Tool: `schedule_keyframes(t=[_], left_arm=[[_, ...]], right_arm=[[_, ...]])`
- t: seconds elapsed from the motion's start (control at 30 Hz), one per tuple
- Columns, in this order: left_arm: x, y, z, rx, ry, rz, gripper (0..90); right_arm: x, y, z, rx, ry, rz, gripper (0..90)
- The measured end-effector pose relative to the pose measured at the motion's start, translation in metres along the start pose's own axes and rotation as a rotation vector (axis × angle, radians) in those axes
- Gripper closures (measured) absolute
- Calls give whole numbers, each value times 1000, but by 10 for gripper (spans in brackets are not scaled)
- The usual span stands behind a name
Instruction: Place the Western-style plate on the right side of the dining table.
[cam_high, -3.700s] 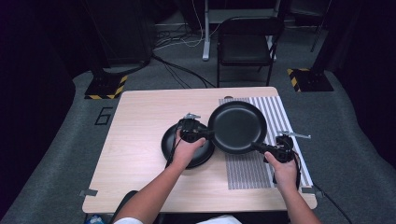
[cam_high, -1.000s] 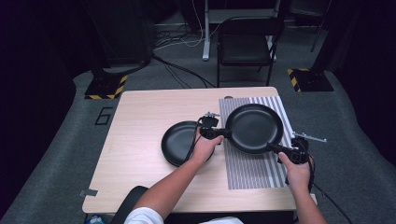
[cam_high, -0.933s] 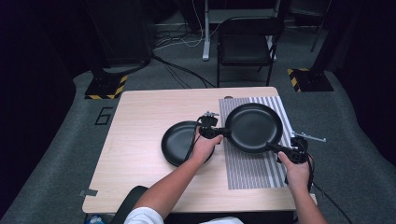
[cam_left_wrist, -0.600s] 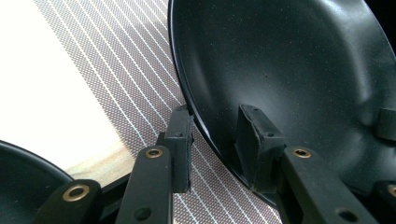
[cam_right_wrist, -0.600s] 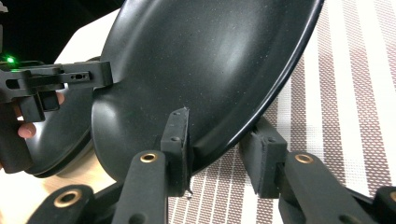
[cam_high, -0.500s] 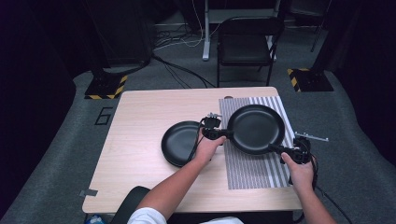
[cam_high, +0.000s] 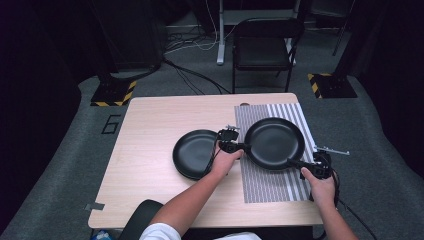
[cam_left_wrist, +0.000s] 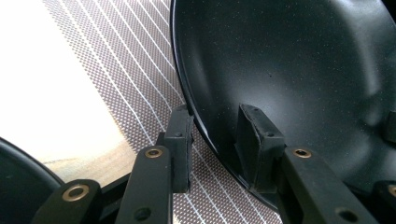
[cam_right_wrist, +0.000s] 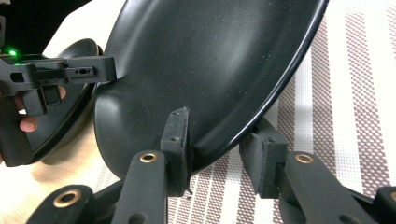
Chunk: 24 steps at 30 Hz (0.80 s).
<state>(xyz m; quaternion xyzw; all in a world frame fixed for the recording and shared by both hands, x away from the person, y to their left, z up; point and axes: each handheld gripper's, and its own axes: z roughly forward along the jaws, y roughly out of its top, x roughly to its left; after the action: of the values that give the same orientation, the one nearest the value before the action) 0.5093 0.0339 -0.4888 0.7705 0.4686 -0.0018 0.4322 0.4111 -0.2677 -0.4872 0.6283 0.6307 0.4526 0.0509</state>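
A black frying pan (cam_high: 274, 142) sits low over the striped mat (cam_high: 272, 185) on the right half of the table. My left gripper (cam_high: 239, 146) is shut on the pan's left rim, one pad inside the bowl and one outside, as the left gripper view shows on the pan (cam_left_wrist: 289, 60). My right gripper (cam_high: 306, 166) is shut on the pan at its near right, where a short handle sticks out. In the right gripper view the pan (cam_right_wrist: 210, 56) looks tilted, its edge running down between my jaws. The left gripper (cam_right_wrist: 60, 72) shows at the far rim.
A second round black dish (cam_high: 195, 152) lies on the bare wood just left of the pan, close to my left hand. The light wood table (cam_high: 150, 125) has free room at its left and back. A folding chair (cam_high: 262, 50) stands beyond the far edge.
Both grippers have carried the pan from above the black dish to the right, over the striped mat. In the last second it has drifted slightly right and lower.
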Motion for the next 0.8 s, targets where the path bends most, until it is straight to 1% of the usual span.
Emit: schedule_keyframes(t=[0.1, 0.13, 0.23, 0.4, 0.43, 0.53, 0.57, 0.6, 0.77, 0.8], left_arm=[[0, 0, 2, 7, 1, 2, 661], [0, 0, 3, 10, 8, 5, 661], [2, -1, 6, 16, 13, -3, 661], [3, -1, 10, 22, 17, -12, 661], [3, -1, 11, 24, 17, -15, 661], [1, 0, 14, 26, 20, -19, 659], [1, 0, 16, 23, 19, -19, 658], [1, 0, 16, 29, 24, -16, 659], [0, 2, 20, 38, 32, -18, 658], [0, 2, 20, 36, 34, -25, 658]], right_arm=[[-5, -2, 1, 9, 7, 14, 635], [-6, -2, 2, 11, 12, 20, 635], [-7, -2, 5, 14, 8, 19, 635], [-10, -3, 8, 26, 5, 35, 634], [-12, -2, 9, 24, 9, 33, 633], [-15, -1, 10, 23, 3, 44, 633], [-16, -1, 10, 23, -1, 48, 633], [-17, -1, 10, 23, -2, 52, 633], [-20, 0, 12, 22, -6, 60, 634], [-21, 1, 12, 19, -7, 55, 633]])
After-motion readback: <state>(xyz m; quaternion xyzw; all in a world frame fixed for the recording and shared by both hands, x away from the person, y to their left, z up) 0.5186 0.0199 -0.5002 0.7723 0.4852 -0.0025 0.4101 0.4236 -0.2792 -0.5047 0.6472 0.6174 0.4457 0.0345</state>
